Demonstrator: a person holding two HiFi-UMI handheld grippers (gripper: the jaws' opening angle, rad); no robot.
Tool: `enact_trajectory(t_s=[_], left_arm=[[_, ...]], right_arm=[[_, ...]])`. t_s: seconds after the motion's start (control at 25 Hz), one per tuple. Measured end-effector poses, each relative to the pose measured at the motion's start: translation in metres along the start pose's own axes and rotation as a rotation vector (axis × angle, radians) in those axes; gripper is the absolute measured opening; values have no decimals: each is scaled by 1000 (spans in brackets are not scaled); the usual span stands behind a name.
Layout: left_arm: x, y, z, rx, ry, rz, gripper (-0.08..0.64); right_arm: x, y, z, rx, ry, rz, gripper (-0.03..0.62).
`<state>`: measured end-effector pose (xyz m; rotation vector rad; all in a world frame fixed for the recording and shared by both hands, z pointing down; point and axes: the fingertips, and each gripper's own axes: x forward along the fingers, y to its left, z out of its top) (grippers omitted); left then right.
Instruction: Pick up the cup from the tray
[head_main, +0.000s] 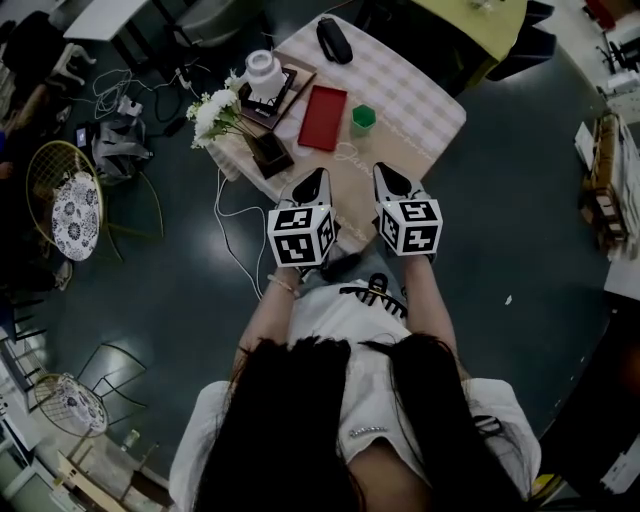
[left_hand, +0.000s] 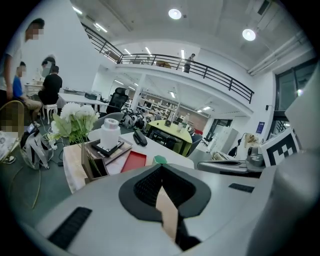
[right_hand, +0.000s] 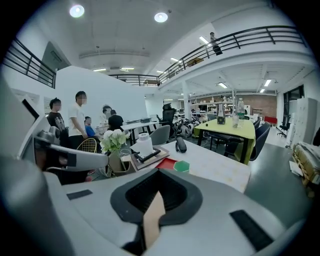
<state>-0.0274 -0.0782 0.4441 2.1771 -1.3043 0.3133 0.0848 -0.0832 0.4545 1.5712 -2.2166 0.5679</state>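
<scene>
Seen from the head view, a cloth-covered bench carries several containers. A brown box vase at its near 9 o'clock corner holds a spray of white flowers leaning out over the bench edge. At 12 o'clock from the vase, a dark wooden board carries a smaller black tray, and on that stands a white canister, upright. A flat red tray lies in the middle of the bench, its long side running toward me. A black oblong object rests at the far 12 o'clock end.

The cup is small and green, upright, its top lighter than its sides. In the right gripper view its rim reads as a hexagon. It stands just at the red tray's 3 o'clock edge; I cannot tell whether it sits on the tray's rim or on the cloth beside it.

I hold both tools over the near edge of the bench, side by side. The left gripper points at the red tray, which lies at its 12 o'clock. Its own view shows the jaws brought together with nothing between them. The right gripper has the cup at about 11 o'clock, well apart. Its jaws are likewise closed and empty in the right gripper view.
</scene>
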Motion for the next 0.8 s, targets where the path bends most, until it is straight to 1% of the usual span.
enact_trajectory(t_s=[0.36,0.56,0.8], left_arm=[[-14,10,-2,-5,-11,1,8],[-18,12,-7,33,1,3,9],[-22,14,-14,31,9,-3,9]], right_arm=[[-1,16,-2,-11,1,-6,9],[-4,22,-7,-10,6,-8,9],[-6,23,-9,-1,0,-20,9]])
